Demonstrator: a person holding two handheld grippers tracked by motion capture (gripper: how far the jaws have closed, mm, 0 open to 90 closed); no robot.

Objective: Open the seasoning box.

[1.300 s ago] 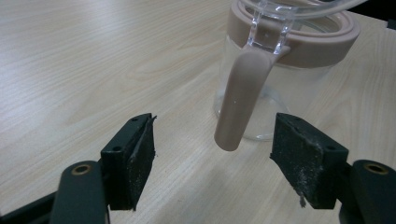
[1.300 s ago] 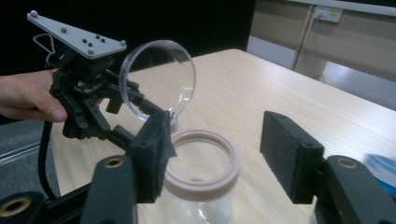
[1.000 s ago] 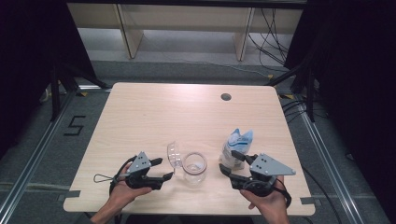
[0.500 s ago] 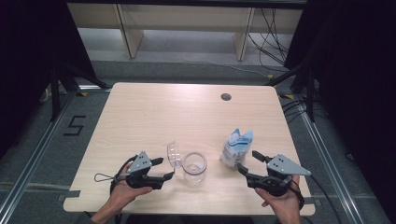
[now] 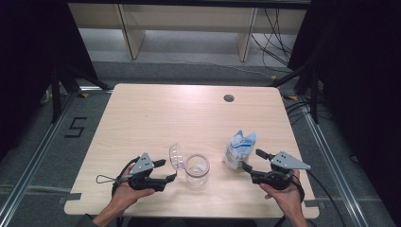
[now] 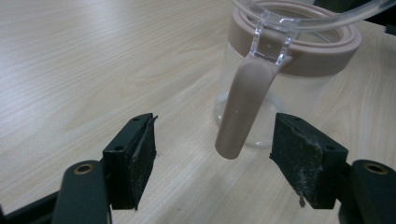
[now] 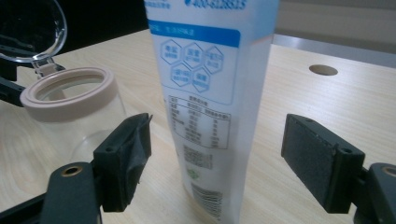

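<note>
Near the front edge of the table [image 5: 142,109], a clear jar [image 5: 197,170] with a beige rim stands between the two grippers, its clear lid [image 5: 176,156] flipped up on the left side. Just left of it, the left gripper [image 5: 166,171] has its jaws apart, and in the left gripper view the jar's beige latch [image 6: 243,109] hangs between the pads without touching either. Right of the jar stands a white and blue pouch [image 5: 239,149]; the right gripper [image 5: 251,160] points at it, its jaws having just been opening, and in the right gripper view the pouch sits between the pads, clear of both.
</note>
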